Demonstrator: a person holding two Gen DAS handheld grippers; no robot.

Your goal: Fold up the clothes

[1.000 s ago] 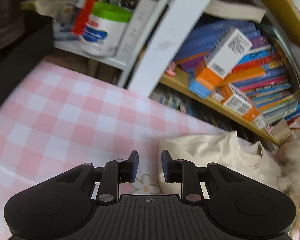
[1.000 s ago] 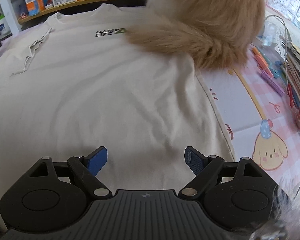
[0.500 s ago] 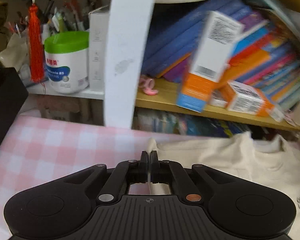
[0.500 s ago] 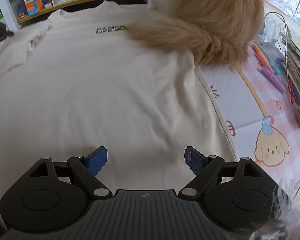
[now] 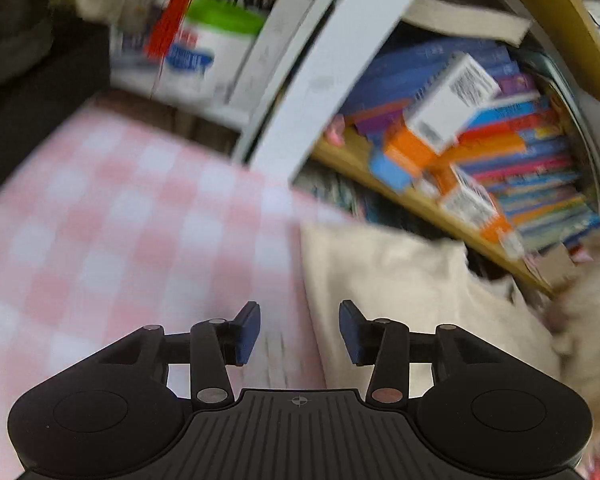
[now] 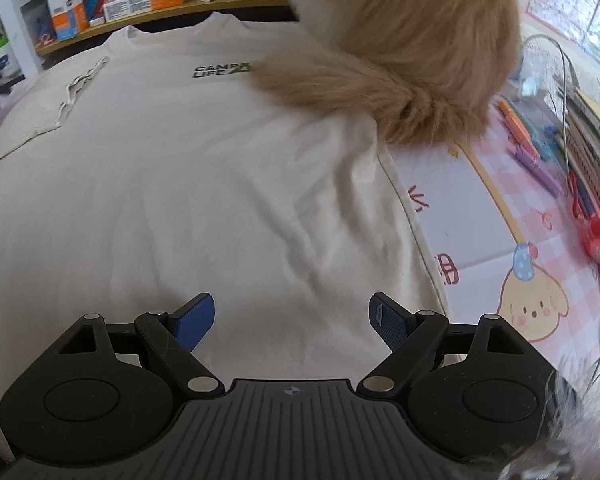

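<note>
A cream T-shirt (image 6: 188,184) with a small dark chest logo lies spread flat on the pink checked cloth, its left sleeve folded in. My right gripper (image 6: 292,320) is open and empty, low over the shirt's lower part. In the blurred left wrist view the shirt's folded sleeve edge (image 5: 384,276) lies ahead and to the right. My left gripper (image 5: 298,332) is open and empty above the pink checked cloth (image 5: 120,240), just left of that edge.
A fluffy orange cat (image 6: 400,52) sits on the shirt's right shoulder. A bookshelf (image 5: 480,140) with books and boxes stands right behind the shirt. Pens, a wire and a red toy (image 6: 596,236) lie along the right side.
My left gripper was shut on the shirt's sleeve edge half a second ago; it has now opened, let go and swung left. My right gripper has stayed open over the shirt.
</note>
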